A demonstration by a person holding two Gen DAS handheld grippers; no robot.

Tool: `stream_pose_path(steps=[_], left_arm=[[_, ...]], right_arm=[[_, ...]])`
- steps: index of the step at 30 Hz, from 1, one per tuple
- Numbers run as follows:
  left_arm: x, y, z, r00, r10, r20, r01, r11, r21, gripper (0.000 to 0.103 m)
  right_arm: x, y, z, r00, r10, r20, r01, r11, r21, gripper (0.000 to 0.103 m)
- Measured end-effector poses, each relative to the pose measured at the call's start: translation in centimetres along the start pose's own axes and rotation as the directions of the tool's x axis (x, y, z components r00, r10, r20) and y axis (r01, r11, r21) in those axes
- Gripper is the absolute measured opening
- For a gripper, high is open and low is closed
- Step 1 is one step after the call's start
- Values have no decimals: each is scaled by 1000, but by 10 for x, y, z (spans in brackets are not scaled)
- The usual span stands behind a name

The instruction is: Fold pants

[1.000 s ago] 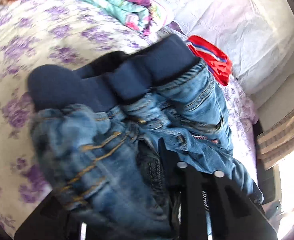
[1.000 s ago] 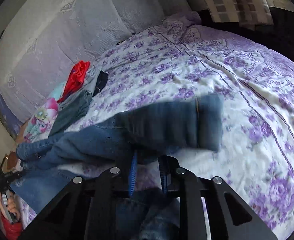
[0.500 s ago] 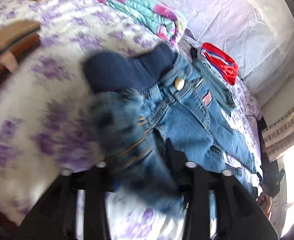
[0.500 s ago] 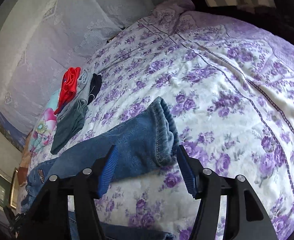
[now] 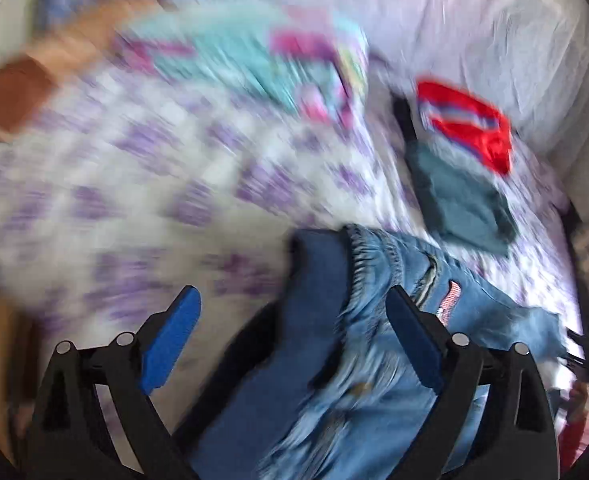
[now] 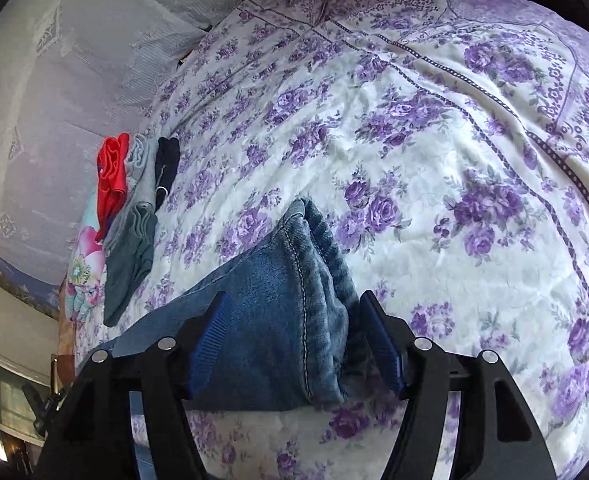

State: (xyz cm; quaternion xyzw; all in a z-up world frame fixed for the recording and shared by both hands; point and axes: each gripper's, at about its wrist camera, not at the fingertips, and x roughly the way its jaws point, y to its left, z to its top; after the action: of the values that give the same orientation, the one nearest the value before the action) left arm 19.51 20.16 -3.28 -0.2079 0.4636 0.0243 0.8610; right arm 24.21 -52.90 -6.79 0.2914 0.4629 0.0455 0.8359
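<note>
**Jeans stretched along the bed between two open grippers**

The jeans [image 6: 270, 328] are laid on the flowered bedspread [image 6: 434, 168], and their long axis is seen to run from one gripper to the other. In the right wrist view the hem of a leg [image 6: 318, 256] points forward, away from the camera, and lies between the spread blue pads of the right gripper [image 6: 294, 340]; its jaws are apart and no cloth is pinched by them. In the left wrist view (much blurred) the waist end with its dark blue band [image 5: 318, 280] points forward, and the rest of the denim is carried off to the right. The left gripper [image 5: 294, 340] is also held wide open, the band lying between its pads without being squeezed.

No container is seen. Beside the jeans a folded grey-green garment [image 5: 462, 204] is placed, with a red garment [image 5: 466, 128] just behind it and a folded turquoise-and-pink cloth [image 5: 254, 64] further left. A pale padded headboard [image 6: 54, 92] is seen behind the bed.
</note>
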Motion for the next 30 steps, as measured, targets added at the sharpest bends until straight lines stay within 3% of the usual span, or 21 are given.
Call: stream_pose_path(steps=[4, 5, 6, 7, 9, 12, 15, 18, 20, 22, 24, 28, 30], left_arm=[[47, 2, 15, 977, -130, -168, 117, 989, -85, 89], [53, 2, 15, 974, -142, -175, 125, 987, -104, 80], [55, 3, 14, 980, -126, -154, 108, 987, -119, 65], [55, 2, 13, 981, -129, -143, 112, 987, -118, 57], [47, 0, 10, 981, -169, -99, 158, 981, -109, 33], [28, -6, 7, 984, -174, -28, 170, 980, -102, 26], [3, -8, 16, 980, -182, 77, 190, 975, -116, 24], [-15, -4, 34, 970, -181, 163, 206, 967, -152, 24], [-4, -2, 45, 979, -115, 169, 142, 977, -161, 25], [28, 5, 49, 998, -24, 63, 35, 982, -184, 35], [57, 22, 42, 999, 4, -32, -12, 967, -253, 48], [27, 39, 34, 991, -131, 15, 130, 950, -283, 54], [-9, 45, 27, 992, -98, 78, 116, 956, -270, 77]], right_arm=[[19, 14, 9, 998, -62, -28, 59, 994, -88, 70], [23, 18, 10, 996, -79, -29, 75, 990, -118, 70], [25, 24, 8, 995, -95, -17, 91, 984, -156, 63], [27, 28, 6, 995, -100, -9, 96, 977, -189, 43], [29, 37, -1, 996, -87, -14, 81, 966, -244, 18], [20, 46, 1, 997, -76, 19, 78, 961, -265, 13], [3, 58, 23, 998, -12, 64, 27, 969, -244, 13], [5, 89, 43, 995, -12, 101, 41, 956, -292, 13], [26, 103, 56, 995, -38, 92, 66, 946, -316, 16], [68, 101, 69, 989, -145, 28, 147, 943, -300, 45], [84, 88, 69, 979, -204, 6, 198, 943, -268, 44], [40, 64, 43, 996, -89, -6, 86, 968, -237, 44], [-5, 55, 16, 998, -69, 12, 70, 962, -265, 46]])
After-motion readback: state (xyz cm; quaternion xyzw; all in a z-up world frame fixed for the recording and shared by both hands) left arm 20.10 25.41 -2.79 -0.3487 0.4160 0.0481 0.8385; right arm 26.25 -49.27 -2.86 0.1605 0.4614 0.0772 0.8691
